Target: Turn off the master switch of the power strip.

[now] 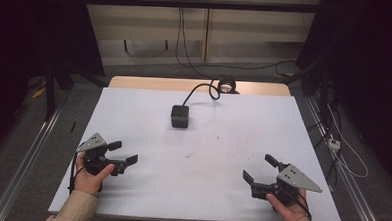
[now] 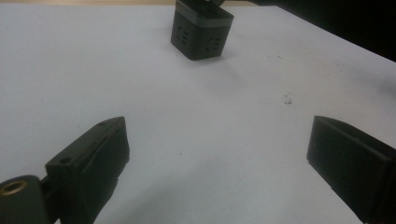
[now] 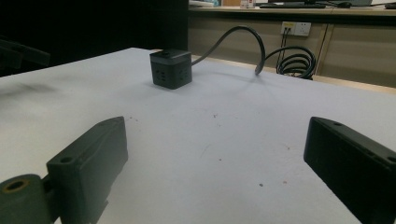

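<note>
A dark cube-shaped power socket (image 1: 180, 116) stands on the white table top (image 1: 222, 156) near its far middle; its grey cable (image 1: 201, 88) runs back to a coil (image 1: 225, 85) at the far edge. The cube (image 2: 201, 35) sits ahead of my left gripper (image 2: 217, 161) and the cube (image 3: 171, 68) also lies far ahead of my right gripper (image 3: 215, 163). My left gripper (image 1: 123, 153) rests at the near left, open and empty. My right gripper (image 1: 259, 168) rests at the near right, open and empty.
A wooden strip (image 1: 135, 82) edges the table's far side. Cables and a power strip (image 1: 334, 143) lie on the floor to the right. A metal rail (image 1: 26, 158) runs along the left side.
</note>
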Available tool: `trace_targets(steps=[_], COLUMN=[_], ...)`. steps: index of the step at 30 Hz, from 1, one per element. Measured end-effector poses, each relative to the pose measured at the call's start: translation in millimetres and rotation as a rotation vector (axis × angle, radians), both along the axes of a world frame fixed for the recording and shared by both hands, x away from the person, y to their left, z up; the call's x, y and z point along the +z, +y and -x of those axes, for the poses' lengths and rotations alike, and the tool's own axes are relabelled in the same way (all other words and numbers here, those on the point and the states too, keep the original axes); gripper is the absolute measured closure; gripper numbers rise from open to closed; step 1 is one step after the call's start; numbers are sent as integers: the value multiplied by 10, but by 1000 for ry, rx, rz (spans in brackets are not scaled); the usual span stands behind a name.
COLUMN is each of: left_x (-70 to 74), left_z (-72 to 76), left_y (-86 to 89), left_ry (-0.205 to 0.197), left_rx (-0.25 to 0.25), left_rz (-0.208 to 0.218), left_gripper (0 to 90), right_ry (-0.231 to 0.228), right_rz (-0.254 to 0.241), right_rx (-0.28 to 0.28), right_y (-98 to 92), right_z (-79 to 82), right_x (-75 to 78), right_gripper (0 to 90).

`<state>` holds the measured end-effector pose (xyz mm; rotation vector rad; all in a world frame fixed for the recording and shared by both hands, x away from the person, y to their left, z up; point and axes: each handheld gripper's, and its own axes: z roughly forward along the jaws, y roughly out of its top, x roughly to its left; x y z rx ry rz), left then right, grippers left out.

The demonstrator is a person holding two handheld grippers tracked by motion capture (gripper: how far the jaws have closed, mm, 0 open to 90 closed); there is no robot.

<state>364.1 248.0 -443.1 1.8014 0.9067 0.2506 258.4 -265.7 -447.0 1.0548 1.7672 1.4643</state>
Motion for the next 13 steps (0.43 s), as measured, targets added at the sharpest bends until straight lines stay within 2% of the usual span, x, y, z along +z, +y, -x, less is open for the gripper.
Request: trace_targets(steps=[13], left_x=[-26], left_z=[-20], left_y=[-38], left_ry=[5], left_rx=[-4], left_rz=[-3], left_gripper=[53], right_ry=[6], right_rz=[5], right_rx=[-3], right_y=[-3], right_z=[-4], right_x=[-13], right_gripper=[59])
